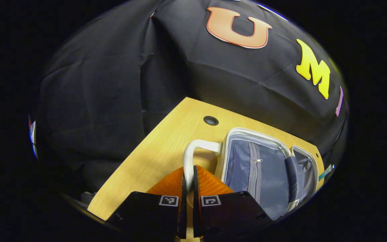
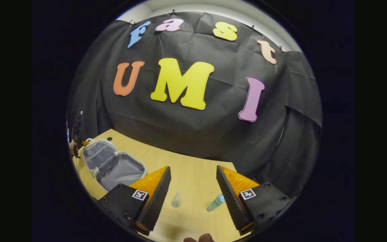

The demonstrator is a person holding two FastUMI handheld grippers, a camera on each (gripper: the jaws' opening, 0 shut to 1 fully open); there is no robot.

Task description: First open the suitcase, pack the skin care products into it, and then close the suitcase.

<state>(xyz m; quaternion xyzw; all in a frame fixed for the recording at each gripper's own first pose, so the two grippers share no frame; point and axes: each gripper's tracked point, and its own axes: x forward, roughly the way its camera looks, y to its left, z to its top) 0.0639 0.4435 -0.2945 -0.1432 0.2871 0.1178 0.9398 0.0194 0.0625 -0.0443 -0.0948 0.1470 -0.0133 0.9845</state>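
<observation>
1. In the left gripper view, the left gripper (image 1: 188, 183) sits at the near edge, its two orange ribbed fingers (image 1: 170, 183) nearly together and pinching the white handle (image 1: 193, 151) of the suitcase between them.
2. The handle rises from between the fingers and bends right, where it joins the pale shell of the suitcase (image 1: 267, 168).
3. The suitcase lies open on the wooden table (image 1: 160, 148), to the right of the gripper. Its grey fabric lining faces up, with a zipped pocket down the nearer half and a second half hinged at the far right.
4. A dark round hole (image 1: 211, 120) is set in the tabletop just beyond the handle, near the table's far edge.
5. In the right gripper view, the same suitcase (image 2: 113, 164) lies open at the far left of the table (image 2: 193, 171), both grey halves spread flat.
6. The right gripper (image 2: 193, 191) is spread wide above the table, with nothing between its fingers (image 2: 155, 191).
7. Between those fingers on the tabletop lie two skin care products, well apart from the suitcase: a small clear bottle (image 2: 176, 199) on the left and a pale blue tube (image 2: 215, 202) lying tilted close beside the right finger.
</observation>
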